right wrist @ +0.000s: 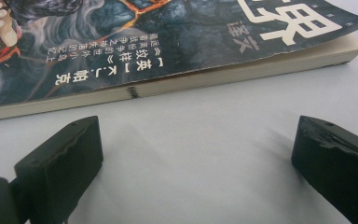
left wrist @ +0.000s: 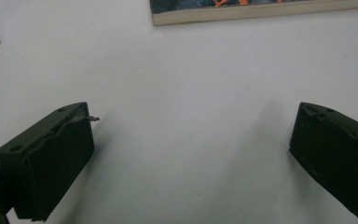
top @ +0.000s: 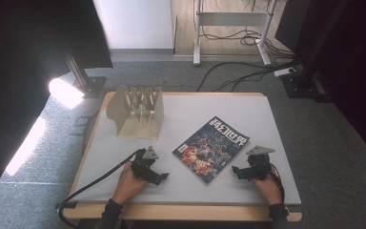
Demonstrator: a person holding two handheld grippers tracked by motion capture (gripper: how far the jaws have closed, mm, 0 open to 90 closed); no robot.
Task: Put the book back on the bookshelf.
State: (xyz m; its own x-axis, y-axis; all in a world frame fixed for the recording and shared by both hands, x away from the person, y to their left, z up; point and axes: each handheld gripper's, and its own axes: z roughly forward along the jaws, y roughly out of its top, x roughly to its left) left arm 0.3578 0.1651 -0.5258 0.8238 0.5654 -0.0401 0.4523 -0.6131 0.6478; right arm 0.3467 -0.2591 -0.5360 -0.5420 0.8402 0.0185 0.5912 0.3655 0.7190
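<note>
Jaws of the left hand-held gripper [top: 161, 177] and the right hand-held gripper [top: 235, 171] are spread wide, with nothing held between them. A magazine [top: 211, 148] is laid flat on the grey bench [top: 186, 109] between both, nearer the right one, with a wooden rack [top: 136, 112] seen behind.

Grey carpet floor [top: 329, 157] surrounds the surface [top: 248, 107]; behind it, cables [top: 240, 74] and a white desk frame [top: 231, 28]; sunlight patch [top: 64, 93] left.

Magazine [top: 211, 148] – dark illustrated cover, closed, flat, skewed on the table
</note>
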